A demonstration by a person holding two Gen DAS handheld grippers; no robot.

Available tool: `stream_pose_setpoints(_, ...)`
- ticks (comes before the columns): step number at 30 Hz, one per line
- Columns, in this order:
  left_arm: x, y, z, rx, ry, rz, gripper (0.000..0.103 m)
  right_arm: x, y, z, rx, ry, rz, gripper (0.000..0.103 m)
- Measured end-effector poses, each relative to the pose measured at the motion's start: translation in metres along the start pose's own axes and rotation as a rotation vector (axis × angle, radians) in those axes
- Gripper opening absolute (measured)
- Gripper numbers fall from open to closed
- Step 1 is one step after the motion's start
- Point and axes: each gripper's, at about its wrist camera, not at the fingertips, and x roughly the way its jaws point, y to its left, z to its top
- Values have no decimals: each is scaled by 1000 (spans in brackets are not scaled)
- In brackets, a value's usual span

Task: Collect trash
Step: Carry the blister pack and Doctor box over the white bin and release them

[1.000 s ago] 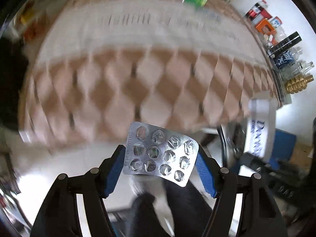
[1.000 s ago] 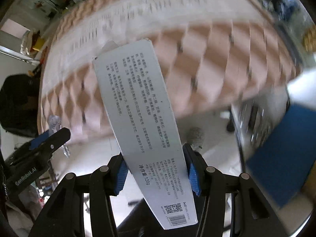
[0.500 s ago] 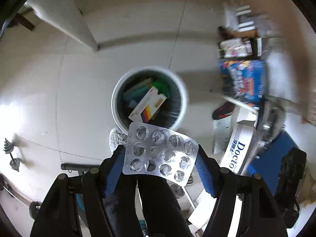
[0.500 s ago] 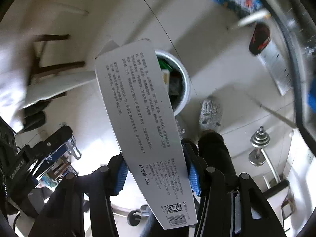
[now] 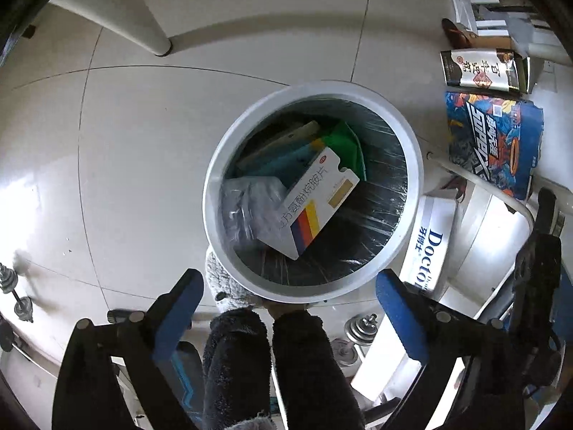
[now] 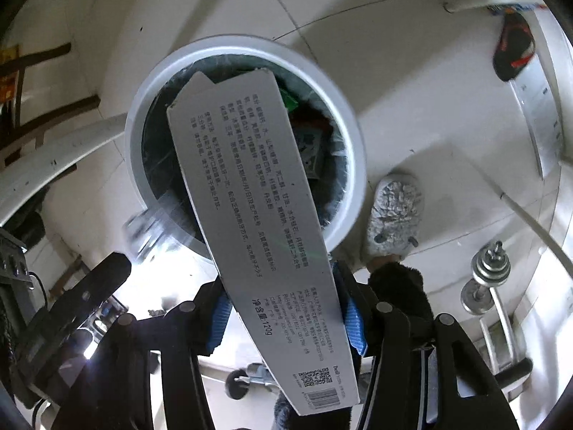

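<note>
A white round trash bin (image 5: 412, 165) with a dark liner stands on the tiled floor. It holds a white medicine box (image 5: 311, 204), green and blue packaging, and a silver blister pack (image 5: 247, 208). My left gripper (image 5: 290, 304) is open and empty just above the bin's near rim. My right gripper (image 6: 283, 319) is shut on a long grey carton (image 6: 250, 186) with printed text, held over the bin (image 6: 352, 136). In the right wrist view a blurred blister pack (image 6: 147, 233) shows at the bin's left rim, above the left gripper's finger (image 6: 93, 283).
Beside the bin stand a colourful box (image 5: 494, 143), a dark printed box (image 5: 480, 71) and a white "Doctor" box (image 5: 426, 247). A table leg (image 5: 143, 25) stands at the far left. A grey slipper (image 6: 394, 211), dumbbells (image 6: 487, 279) and the person's dark-clothed legs (image 5: 272, 365) are near.
My left gripper has opened and the blister pack has left it, dropping toward the bin. Both grippers have moved closer over the bin. The right gripper still holds the carton.
</note>
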Motion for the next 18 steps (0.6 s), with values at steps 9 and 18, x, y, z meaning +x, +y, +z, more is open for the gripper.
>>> stream_pose_setpoints(9, -39, 10, -22, 20, -227, 209, 99, -36, 5, -21, -98, -143, -143, 101)
stream_pose_setpoints(18, -71, -9, -64, 108, -317, 319, 98, -82, 20, -66, -201, -265, -282, 101)
